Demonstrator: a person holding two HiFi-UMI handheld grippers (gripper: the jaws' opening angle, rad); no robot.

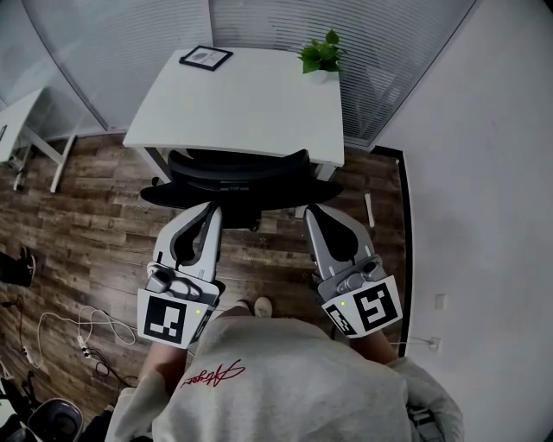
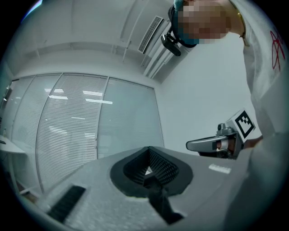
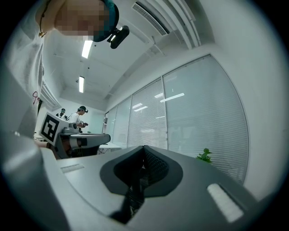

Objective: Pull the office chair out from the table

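A black office chair (image 1: 238, 173) stands tucked under the white table (image 1: 242, 104), with its backrest toward me. My left gripper (image 1: 212, 210) and right gripper (image 1: 309, 211) reach level toward the backrest, their tips just short of its lower edge. Whether they touch it I cannot tell. In the left gripper view the left gripper (image 2: 149, 173) has its jaws closed together with nothing between them. The right gripper (image 3: 142, 173) shows the same in its own view. Neither gripper view shows the chair. Each gripper appears in the other's view: the right gripper (image 2: 212, 144) and the left gripper (image 3: 86, 140).
On the table stand a potted plant (image 1: 321, 56) and a framed picture (image 1: 206, 58). A glass partition with blinds (image 1: 259, 22) runs behind it, and a white wall (image 1: 484, 173) is at the right. Another desk (image 1: 26, 129) stands at the left. Cables (image 1: 78, 332) lie on the wood floor.
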